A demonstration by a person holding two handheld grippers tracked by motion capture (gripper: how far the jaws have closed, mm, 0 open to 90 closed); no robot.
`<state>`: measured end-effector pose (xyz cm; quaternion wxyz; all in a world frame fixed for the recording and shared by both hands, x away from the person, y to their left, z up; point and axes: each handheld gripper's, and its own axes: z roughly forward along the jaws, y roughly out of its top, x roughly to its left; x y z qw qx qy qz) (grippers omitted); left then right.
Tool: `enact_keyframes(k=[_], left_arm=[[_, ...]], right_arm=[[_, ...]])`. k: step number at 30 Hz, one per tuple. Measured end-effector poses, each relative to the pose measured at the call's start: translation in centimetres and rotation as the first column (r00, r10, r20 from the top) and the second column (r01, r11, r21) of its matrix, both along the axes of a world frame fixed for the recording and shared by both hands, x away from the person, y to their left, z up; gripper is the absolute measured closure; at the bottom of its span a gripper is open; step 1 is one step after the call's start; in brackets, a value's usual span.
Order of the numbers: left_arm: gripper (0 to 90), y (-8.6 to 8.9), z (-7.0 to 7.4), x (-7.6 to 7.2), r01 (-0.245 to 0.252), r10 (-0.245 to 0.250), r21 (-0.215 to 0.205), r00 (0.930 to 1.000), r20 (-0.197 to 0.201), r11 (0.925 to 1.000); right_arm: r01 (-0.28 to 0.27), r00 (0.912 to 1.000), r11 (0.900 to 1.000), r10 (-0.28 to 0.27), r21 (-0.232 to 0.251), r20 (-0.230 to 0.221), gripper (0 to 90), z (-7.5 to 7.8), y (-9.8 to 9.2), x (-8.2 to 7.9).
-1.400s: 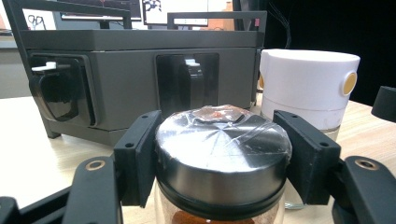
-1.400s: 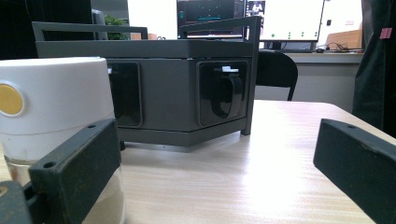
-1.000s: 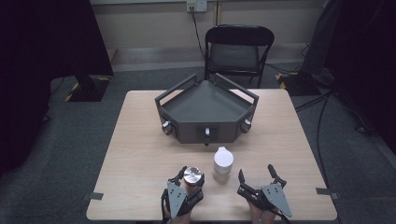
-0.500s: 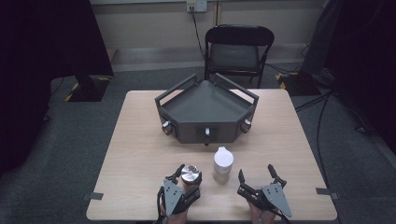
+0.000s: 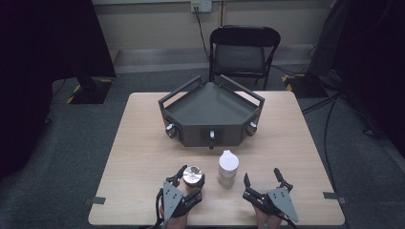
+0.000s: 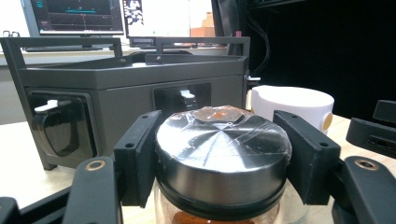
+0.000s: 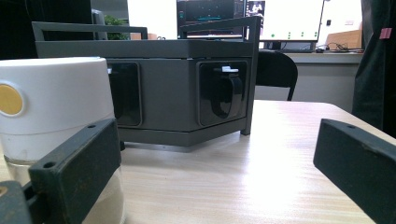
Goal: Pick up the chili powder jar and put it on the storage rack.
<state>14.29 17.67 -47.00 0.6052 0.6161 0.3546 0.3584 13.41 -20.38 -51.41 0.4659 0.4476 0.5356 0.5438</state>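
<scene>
The surface [image 5: 143, 143] carries a grey rack [image 5: 210, 112] in the middle, with small knobs on its front faces. It stands well behind both jars, so you are not in danger to hit it now, but a fast move forward can push a jar against it.

The white-capped jar [image 5: 228, 168] stands free, between your two hands and near the rack. In the right gripper view it [image 7: 51, 107] sits just beside the left jaw. If you swing the right tongs [image 5: 264, 180] sideways, this jaw can knock the jar over, because it is tall and narrow.

The metal-lidded jar [image 5: 193, 175] is at the near edge, between the jaws of the left tongs [image 5: 187, 175]. In the left gripper view the jaws press on the lid [image 6: 223, 149], which is covered with shiny film [image 6: 219, 126]. I think this film makes the hold slippery. If you lift too quickly, the jar can slide down or the lid can turn loose.

The right tongs are spread wide and hold nothing.
</scene>
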Motion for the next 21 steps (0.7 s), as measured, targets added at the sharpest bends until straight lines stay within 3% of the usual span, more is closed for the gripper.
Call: enact_keyframes(k=[12,21], left_arm=[[35.3,0.7,0.8,1.0,0.025,-0.025,0.01,0.9997,0.003,0.9996],[35.3,1.9,2.7,2.9,0.039,-0.039,-0.005,0.9992,-0.001,0.9992]], right_arm=[[-0.001,1.0,1.0,0.001,0.0,0.0,0.0,0.0,0.0,0.0],[-0.001,1.0,1.0,0.001,0.0,0.0,0.0,0.0,0.0,0.0]])
